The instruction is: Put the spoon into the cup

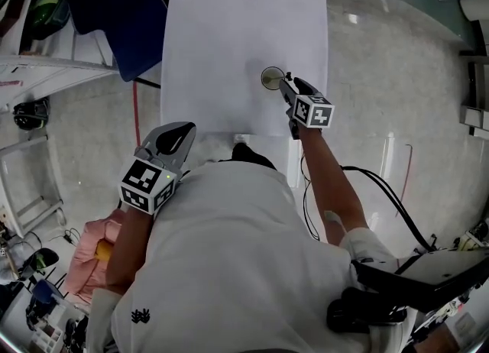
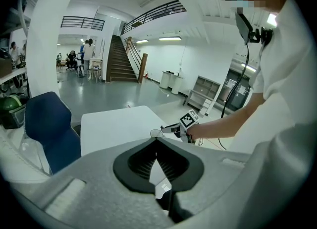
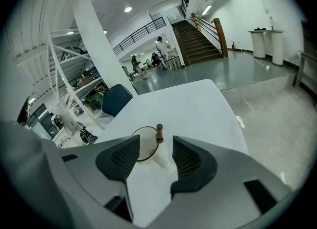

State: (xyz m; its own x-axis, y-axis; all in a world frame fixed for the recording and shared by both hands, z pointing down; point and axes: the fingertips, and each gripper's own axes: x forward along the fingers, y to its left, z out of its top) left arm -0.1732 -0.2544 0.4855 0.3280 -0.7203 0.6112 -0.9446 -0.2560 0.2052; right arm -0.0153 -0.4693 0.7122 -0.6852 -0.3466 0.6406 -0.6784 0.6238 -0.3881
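Note:
A clear cup [image 1: 271, 78] stands on the white table [image 1: 229, 30] at its right side. In the right gripper view the spoon's brown handle tip [image 3: 159, 132] sticks up out of the cup [image 3: 144, 146], leaning on its rim. My right gripper [image 1: 284, 81] [image 3: 156, 143] is open just behind the cup; its pads flank the handle without touching it. My left gripper [image 1: 176, 137] [image 2: 156, 143] is shut and empty, held off the table's near edge on the left. From its view the cup [image 2: 156, 134] and the right gripper [image 2: 171, 130] show far ahead.
A blue chair [image 1: 122, 15] [image 2: 49, 124] stands at the table's far left corner. Black cables [image 1: 382, 191] trail over the floor to the right. White shelving [image 1: 30, 76] fills the left side, and a pink bundle [image 1: 88, 252] lies at lower left.

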